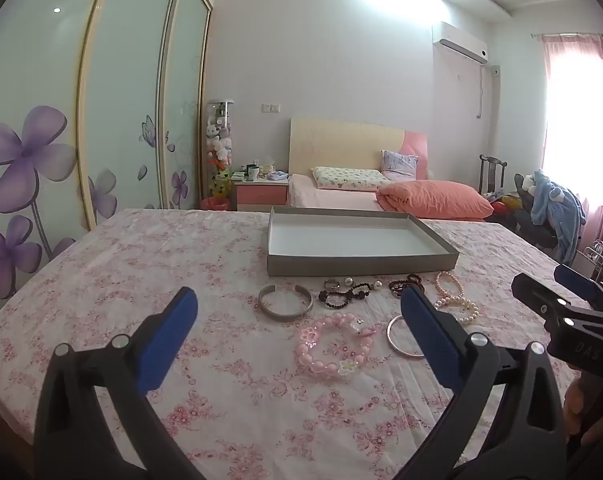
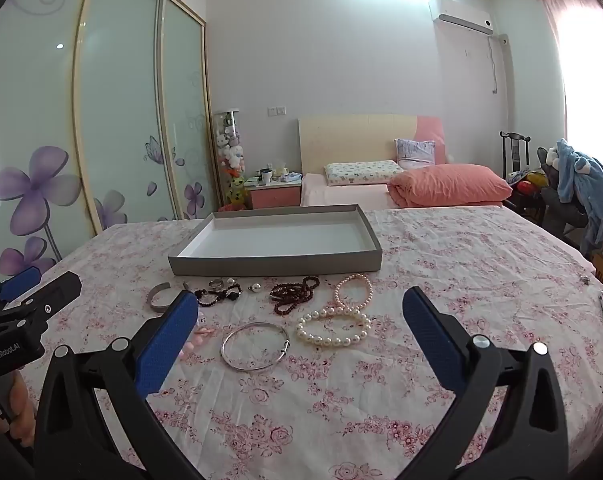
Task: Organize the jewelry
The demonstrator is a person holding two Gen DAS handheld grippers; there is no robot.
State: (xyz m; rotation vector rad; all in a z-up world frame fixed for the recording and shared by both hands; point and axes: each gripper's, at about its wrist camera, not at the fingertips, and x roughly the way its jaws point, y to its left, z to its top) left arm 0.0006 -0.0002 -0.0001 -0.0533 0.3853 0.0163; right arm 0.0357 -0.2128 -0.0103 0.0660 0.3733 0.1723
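Jewelry [image 2: 261,312] lies strewn crosswise before the tray's [image 2: 275,260] long side, both grippers' jaws released, empty.

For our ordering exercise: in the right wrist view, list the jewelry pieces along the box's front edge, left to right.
Silver cuff → black beads → dark red beads → pink pearls.

A white cloth [image 2: 441,264] was printed with pink flowers; the box [image 2: 277,262] was grey outside, white inside; blue pads [image 2: 169,336] were seen.
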